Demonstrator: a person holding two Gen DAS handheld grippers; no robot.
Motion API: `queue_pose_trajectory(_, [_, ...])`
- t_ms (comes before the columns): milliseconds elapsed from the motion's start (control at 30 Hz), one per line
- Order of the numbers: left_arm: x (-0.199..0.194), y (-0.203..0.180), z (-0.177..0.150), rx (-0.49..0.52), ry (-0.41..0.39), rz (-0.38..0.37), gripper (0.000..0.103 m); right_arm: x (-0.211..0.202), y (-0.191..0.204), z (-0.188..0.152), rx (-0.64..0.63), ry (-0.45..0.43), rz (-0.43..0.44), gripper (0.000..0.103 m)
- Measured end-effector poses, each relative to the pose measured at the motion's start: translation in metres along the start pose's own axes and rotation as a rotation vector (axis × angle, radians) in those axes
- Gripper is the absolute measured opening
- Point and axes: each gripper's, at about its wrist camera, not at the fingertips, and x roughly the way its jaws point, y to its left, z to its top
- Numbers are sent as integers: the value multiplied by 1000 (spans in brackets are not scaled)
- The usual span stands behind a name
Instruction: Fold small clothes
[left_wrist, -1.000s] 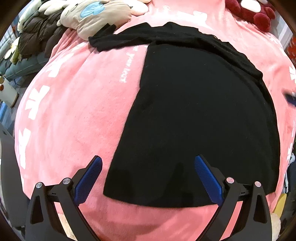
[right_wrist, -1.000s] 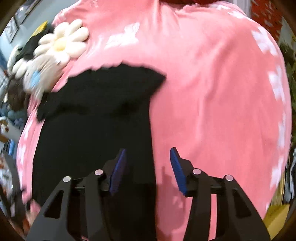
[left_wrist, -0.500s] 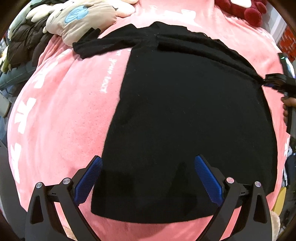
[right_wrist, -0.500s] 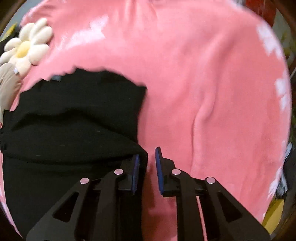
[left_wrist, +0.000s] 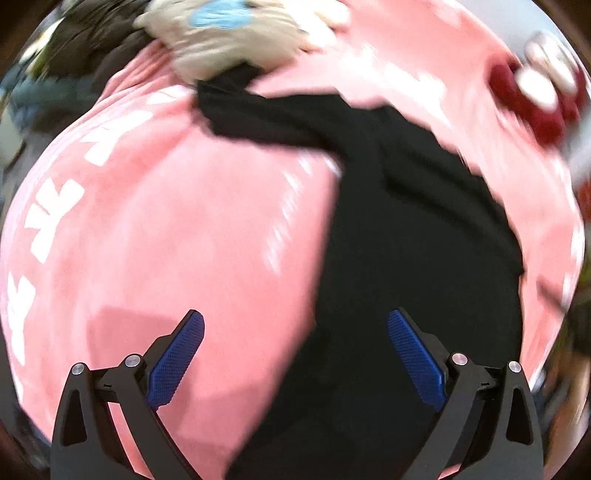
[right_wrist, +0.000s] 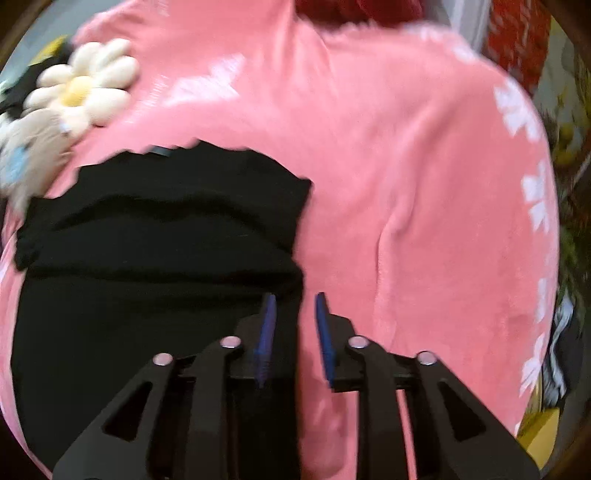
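Note:
A black T-shirt (left_wrist: 413, 266) lies on a pink plush blanket (left_wrist: 177, 236). One sleeve (left_wrist: 258, 114) stretches toward the far left; the right side is folded over the body. My left gripper (left_wrist: 295, 350) is open above the shirt's left edge near the hem, holding nothing. In the right wrist view the shirt (right_wrist: 147, 266) fills the left half. My right gripper (right_wrist: 293, 332) has its jaws narrow with a gap, straddling the shirt's right edge; whether it pinches the cloth is unclear.
A beige plush toy with a blue patch (left_wrist: 236, 33) lies at the far edge by the sleeve. A daisy plush (right_wrist: 83, 86) sits far left. A red plush (left_wrist: 532, 103) is far right. The blanket drops away at its sides.
My left gripper has swung left, so the shirt now sits to the right of its view. My right gripper's jaws have opened slightly and the view has pulled back a little.

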Motion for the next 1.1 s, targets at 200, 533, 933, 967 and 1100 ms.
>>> queue_pose_trajectory(200, [33,41,92,-264,-22,-61,98,-32,47,-60,-58,12,119,54])
queue_pose_trajectory(533, [119,106,154,-709,-18,-171,88,-46,75,-108,-93,84,188,57])
queue_pose_trajectory(933, [-21,-121,196,2,-390,-269,3,-42,62,-105,-84,57,165,65])
queue_pose_trajectory(967, [-27,-151,188,84,-388,-299,4,-42,58,-105,-73,57,156,65])
queue_pose_trajectory(1100, [-13,-284,99,484,-219,-354,72,-40,34,-102,-19,66,123,66])
